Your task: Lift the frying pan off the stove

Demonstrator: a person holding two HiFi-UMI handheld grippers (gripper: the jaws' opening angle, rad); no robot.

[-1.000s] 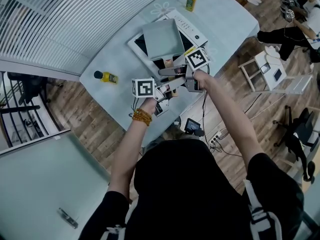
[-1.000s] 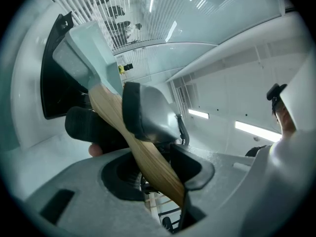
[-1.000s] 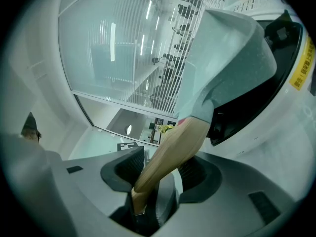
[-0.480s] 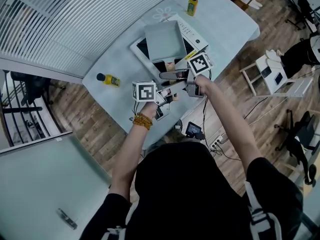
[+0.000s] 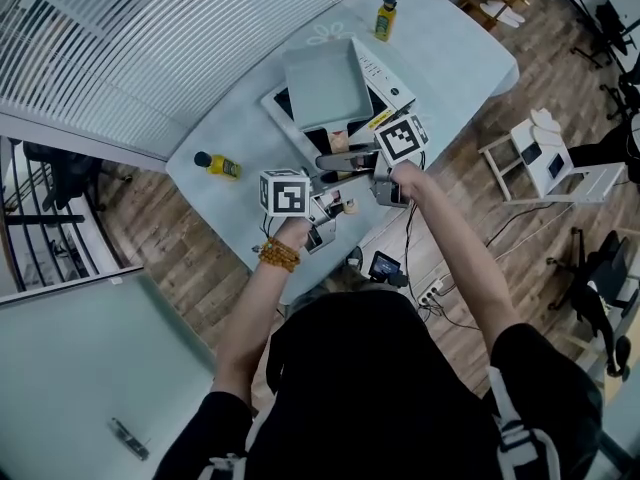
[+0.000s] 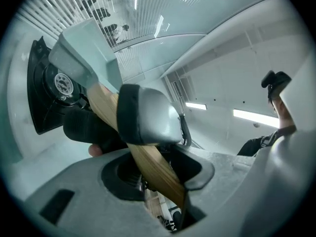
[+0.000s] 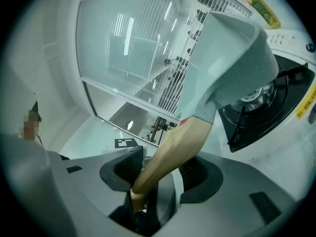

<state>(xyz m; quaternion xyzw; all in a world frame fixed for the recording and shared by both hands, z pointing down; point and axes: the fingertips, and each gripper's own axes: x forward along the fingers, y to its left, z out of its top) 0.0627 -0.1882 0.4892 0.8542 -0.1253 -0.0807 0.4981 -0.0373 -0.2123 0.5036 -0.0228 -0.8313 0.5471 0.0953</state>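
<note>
Frying pan (image 5: 325,83): grey, square, metal, with a pale wooden handle (image 5: 339,140). It is held in the air over the near part of the stove, carried by the handle alone.
Lying bottle (image 5: 216,163): yellow with a black cap, on the pale blue-grey table (image 5: 450,63), well apart from the stove and not involved.
Left gripper (image 6: 153,154): clamped on the wooden handle (image 6: 101,102). One padded jaw sits on top and the other underneath, at a moderate width set by the handle's thickness.
Stove (image 5: 388,68): white gas hob with a black top. The round burner (image 6: 59,85) is exposed beside the pan's underside in the left gripper view.
Right gripper (image 7: 160,179): closed on the same handle (image 7: 185,137) near its free end, with ribbed pads on either side.
Clearance: in the right gripper view the pan's base (image 7: 237,53) stands above the black burner grate (image 7: 261,107) with a gap between them. I judge there is no contact.
Upright bottle (image 5: 384,13): yellow with a black cap, at the far end of the table, clear of the work.
Done: handle gripped by both grippers, pan off the grate.
Left: little. I judge the lift is essentially complete. What remains is keeping the pan level and the grip firm, and the task names no place to set it down.
</note>
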